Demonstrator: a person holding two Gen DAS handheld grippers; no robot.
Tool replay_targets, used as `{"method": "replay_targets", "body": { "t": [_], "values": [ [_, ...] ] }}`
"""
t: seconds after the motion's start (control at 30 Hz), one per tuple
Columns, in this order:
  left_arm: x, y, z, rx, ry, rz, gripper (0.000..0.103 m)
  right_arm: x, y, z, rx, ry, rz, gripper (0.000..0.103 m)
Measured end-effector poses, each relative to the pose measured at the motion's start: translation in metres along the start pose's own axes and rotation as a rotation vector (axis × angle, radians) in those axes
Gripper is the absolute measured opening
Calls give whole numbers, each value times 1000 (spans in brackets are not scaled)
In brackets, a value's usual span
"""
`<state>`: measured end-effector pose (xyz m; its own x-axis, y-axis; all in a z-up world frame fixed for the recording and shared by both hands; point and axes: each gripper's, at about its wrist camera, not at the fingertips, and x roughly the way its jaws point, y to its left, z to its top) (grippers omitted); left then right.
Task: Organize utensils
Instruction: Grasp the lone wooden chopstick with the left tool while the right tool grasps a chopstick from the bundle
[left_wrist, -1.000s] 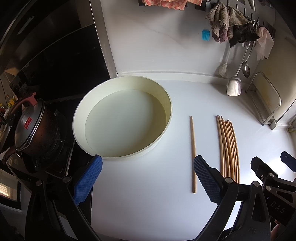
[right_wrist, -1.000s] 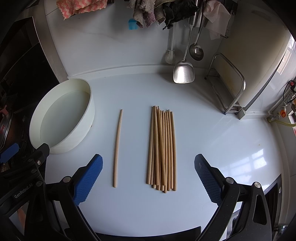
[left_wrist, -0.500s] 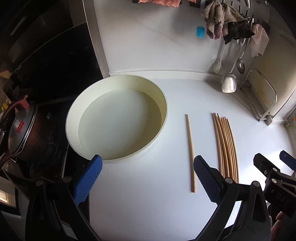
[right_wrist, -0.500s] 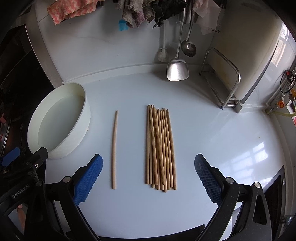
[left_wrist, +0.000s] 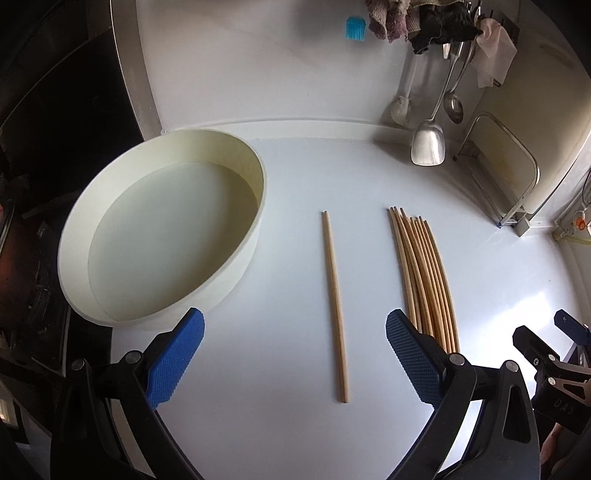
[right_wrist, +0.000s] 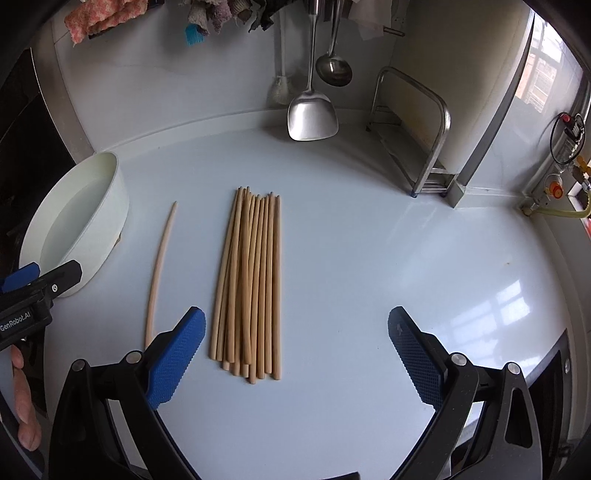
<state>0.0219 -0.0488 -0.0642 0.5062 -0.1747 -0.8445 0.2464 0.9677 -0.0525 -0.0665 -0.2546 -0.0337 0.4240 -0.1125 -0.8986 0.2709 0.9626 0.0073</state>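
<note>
The left gripper (left_wrist: 293, 358) has its jaws spread wide and holds nothing; a single chopstick (left_wrist: 334, 302) lies flat on the white table (left_wrist: 498, 280) lengthwise between them, touching neither, its near end about level with the blue pads (left_wrist: 173, 360). The right gripper (right_wrist: 295, 358) also stands wide open and empty (both hover above the table), with the bundle of chopsticks (right_wrist: 251, 284) lying between its jaws, closer to the left pad. The bundle lies to the right of the single chopstick, well apart from it. Left of the single chopstick stands a round cream basin (left_wrist: 255, 229), with nothing visible inside.
</note>
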Motion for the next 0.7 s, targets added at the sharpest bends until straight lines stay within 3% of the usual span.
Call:
{"method": "replay_targets", "body": {
  "t": [0.33,0.5,0.7],
  "values": [
    [46,-22,-19,-38,24,90,97,58,-34,-2,23,-72,161,95],
    [63,-20,-18,-19,-7,77,97,83,-33,1,50,-49,101,95],
    [88,-13,-19,-7,26,86,97,114,-29,-1,82,-33,56,95]
  ]
}}
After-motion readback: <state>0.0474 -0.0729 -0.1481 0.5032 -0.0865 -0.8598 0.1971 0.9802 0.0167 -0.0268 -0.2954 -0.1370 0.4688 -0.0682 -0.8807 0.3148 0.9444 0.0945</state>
